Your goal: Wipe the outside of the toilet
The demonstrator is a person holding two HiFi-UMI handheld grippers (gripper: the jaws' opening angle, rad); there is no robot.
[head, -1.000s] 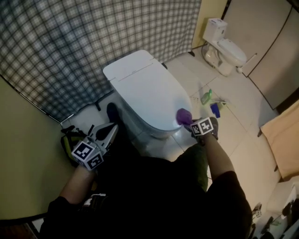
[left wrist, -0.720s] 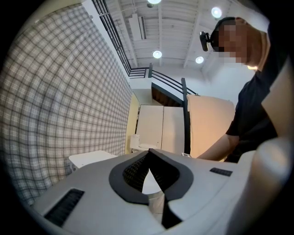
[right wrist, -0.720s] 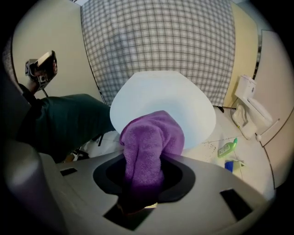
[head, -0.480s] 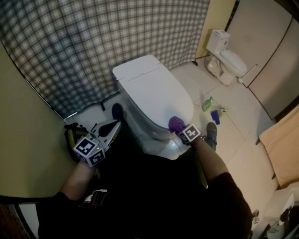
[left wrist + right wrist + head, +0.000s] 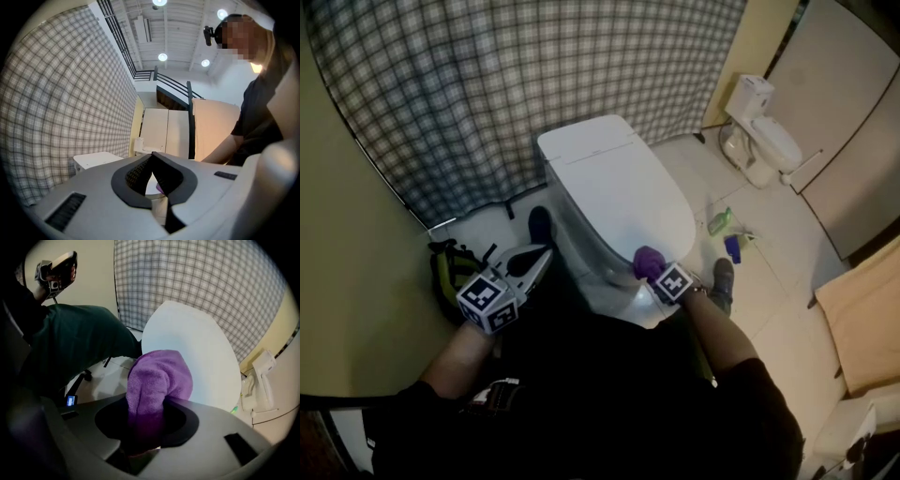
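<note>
Your right gripper (image 5: 660, 273) pinches the purple cloth (image 5: 648, 262) at the near front edge of the toilet (image 5: 614, 192). Your left gripper (image 5: 542, 255), jaws pressed together and empty, hangs to its left. Wiping looks underway, with the sides and base likely remaining.

A: What is lighting this?
B: Ceiling lamps (image 5: 162, 56) are glaring in the left gripper view; the head view is reading dim, clothing (image 5: 609, 403) sinking into shadow.
A: Edges?
B: Both gripper views are bowing under dark vignettes, perhaps softening close up.
</note>
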